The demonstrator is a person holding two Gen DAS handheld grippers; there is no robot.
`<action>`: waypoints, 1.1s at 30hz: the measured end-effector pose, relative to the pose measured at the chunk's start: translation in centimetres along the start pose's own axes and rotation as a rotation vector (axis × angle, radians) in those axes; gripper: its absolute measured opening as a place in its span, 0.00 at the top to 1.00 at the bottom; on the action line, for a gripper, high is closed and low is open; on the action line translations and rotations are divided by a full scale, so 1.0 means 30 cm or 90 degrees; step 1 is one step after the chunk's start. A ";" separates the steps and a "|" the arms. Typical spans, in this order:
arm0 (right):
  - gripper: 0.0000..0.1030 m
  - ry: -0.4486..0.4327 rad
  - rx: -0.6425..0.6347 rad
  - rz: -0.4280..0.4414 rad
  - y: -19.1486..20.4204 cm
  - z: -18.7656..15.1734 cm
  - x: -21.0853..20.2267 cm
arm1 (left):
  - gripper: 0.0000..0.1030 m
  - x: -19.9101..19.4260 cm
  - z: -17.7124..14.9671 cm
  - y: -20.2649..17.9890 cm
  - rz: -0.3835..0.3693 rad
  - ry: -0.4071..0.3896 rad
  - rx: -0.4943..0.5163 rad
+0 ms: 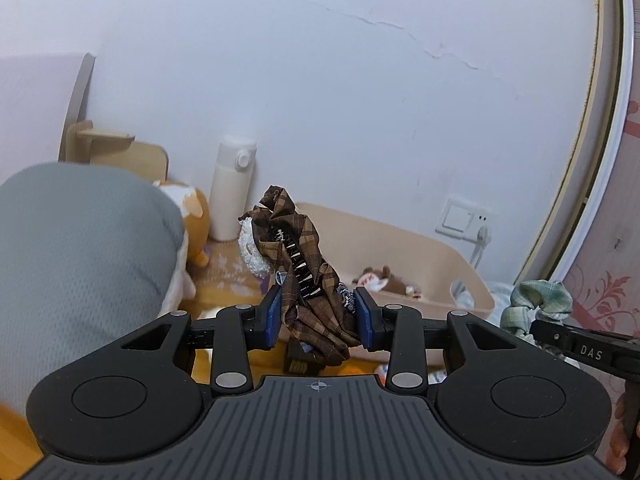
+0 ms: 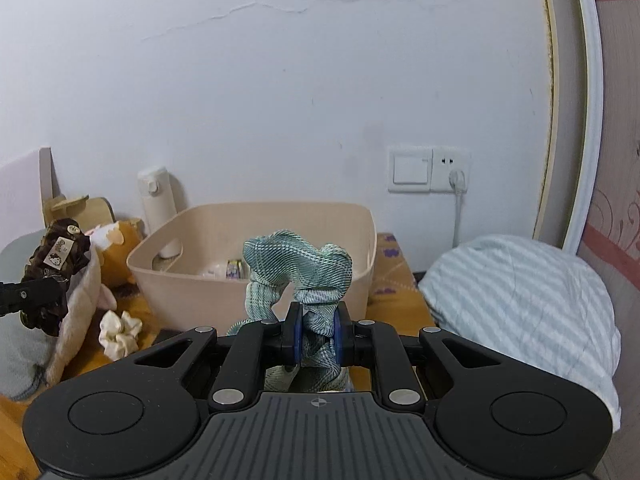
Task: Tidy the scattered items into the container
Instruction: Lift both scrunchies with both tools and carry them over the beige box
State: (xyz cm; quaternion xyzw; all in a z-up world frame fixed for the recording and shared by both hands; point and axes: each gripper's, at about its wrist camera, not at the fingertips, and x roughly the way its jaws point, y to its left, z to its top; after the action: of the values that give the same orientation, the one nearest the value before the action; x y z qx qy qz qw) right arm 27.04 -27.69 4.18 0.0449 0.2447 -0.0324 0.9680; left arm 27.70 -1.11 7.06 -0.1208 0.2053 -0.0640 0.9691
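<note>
My left gripper [image 1: 318, 314] is shut on a brown plaid fabric hair clip [image 1: 304, 256] with metal teeth, held upright between the blue pads. My right gripper [image 2: 318, 334] is shut on a green plaid scrunchie [image 2: 296, 266], which bulges above the pads. Both are held in the air in front of a beige plastic tub [image 2: 192, 296]. In the left wrist view the tub [image 1: 436, 252] lies behind and to the right of the clip, with a small brown plush [image 1: 384, 278] inside. A cream scrunchie [image 2: 120, 332] lies on the orange bedspread left of the tub.
A white flask [image 2: 158, 208] stands against the wall behind the tub's left corner. An orange plush [image 2: 116, 252] and a grey cushion [image 1: 80, 264] lie to the left. A striped pillow [image 2: 520, 304] fills the right. A wall socket [image 2: 430, 170] holds a plugged cable.
</note>
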 end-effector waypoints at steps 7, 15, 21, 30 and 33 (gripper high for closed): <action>0.87 -0.012 -0.013 0.003 0.020 0.052 0.046 | 0.63 0.047 0.066 -0.009 -0.010 -0.010 0.024; 0.87 -0.018 -0.021 0.003 0.050 0.082 0.125 | 0.63 0.135 0.102 -0.035 -0.020 -0.007 0.065; 0.87 -0.034 -0.004 0.001 0.047 0.118 0.168 | 0.63 0.209 0.123 -0.041 -0.033 0.002 0.062; 0.87 -0.049 0.013 0.013 0.079 0.144 0.256 | 0.63 0.316 0.125 -0.053 -0.104 0.016 0.044; 0.87 -0.048 0.028 0.021 0.079 0.143 0.289 | 0.63 0.345 0.120 -0.053 -0.117 0.012 0.045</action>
State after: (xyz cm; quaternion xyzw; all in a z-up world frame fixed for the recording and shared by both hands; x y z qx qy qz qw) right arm 36.88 -26.13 3.97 0.0693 0.2068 -0.0235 0.9757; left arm 38.48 -3.70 6.71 -0.1042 0.2000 -0.1608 0.9609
